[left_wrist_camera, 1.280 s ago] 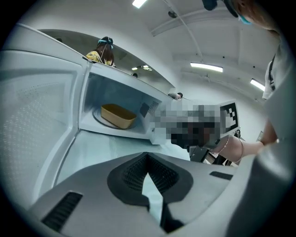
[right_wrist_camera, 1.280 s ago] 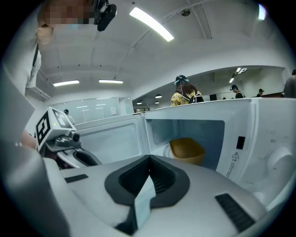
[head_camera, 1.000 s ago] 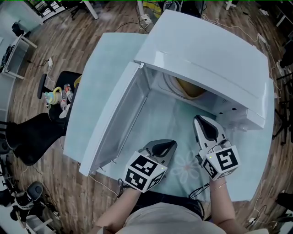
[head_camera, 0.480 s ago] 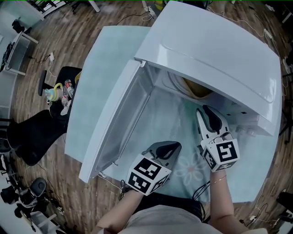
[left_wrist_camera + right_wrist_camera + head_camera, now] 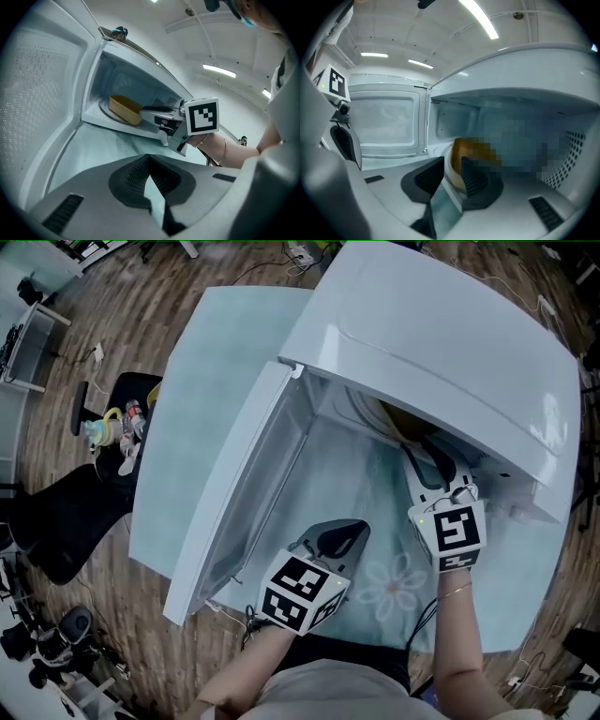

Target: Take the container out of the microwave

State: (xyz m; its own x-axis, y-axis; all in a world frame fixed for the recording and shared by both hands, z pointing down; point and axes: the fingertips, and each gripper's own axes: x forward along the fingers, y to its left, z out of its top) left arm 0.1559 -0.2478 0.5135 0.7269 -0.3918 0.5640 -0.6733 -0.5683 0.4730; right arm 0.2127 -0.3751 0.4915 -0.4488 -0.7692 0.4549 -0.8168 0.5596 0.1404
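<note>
Container, tan, shallow, rectangular plastic [image 5: 125, 109]: it is sitting on the round glass turntable [image 5: 104, 111] inside the white microwave oven [image 5: 441, 343], towards the front of the cavity. The oven's hinged white door [image 5: 246, 474] is standing wide open, swung to the left in the head view.

You are reaching the right gripper [image 5: 451, 177] into the mouth of the cavity, under the oven's top edge. Its jaws have just been opening and are now standing spread. The near end of the container is showing between them. Neither pad is clearly pressing on it.

You are holding the left gripper [image 5: 150, 174] outside the oven, low over the pale green tablecloth [image 5: 234, 343], just beside the lower edge of the open door. Its jaws are pressed together with nothing between them. Its tip is pointing towards the cavity, well short of the container.
</note>
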